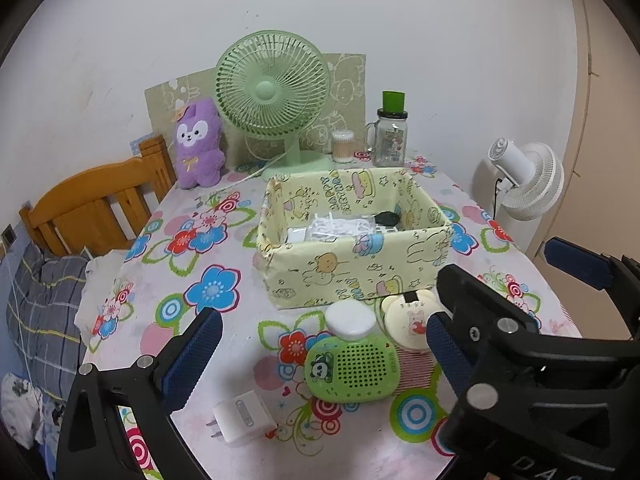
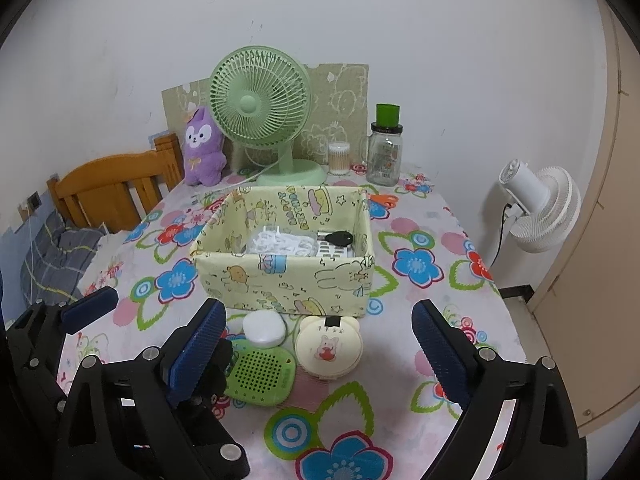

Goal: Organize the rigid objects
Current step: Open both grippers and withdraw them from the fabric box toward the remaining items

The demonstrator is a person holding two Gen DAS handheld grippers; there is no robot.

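Both grippers empty and spread, loose items ahead, box beyond.

Right gripper (image 2: 320,344): jaws wide apart, nothing between the pads; cream bear-face compact (image 2: 329,347) lies dead ahead between the finger lines, roughly round so no long axis to align. White round case (image 2: 264,330) sits ahead-left, touching the green perforated speaker (image 2: 262,376), whose long axis runs across the gripper's line. Left gripper (image 1: 320,356), also spread and empty, has the speaker straight ahead and a white plug adapter (image 1: 242,420) just beside its left finger. Judgement: right is better lined up for the compact. Yellow cartoon-print box (image 2: 280,276) stands just past all three; its near wall crowds them, and there's open tablecloth (image 2: 400,384) to the right.
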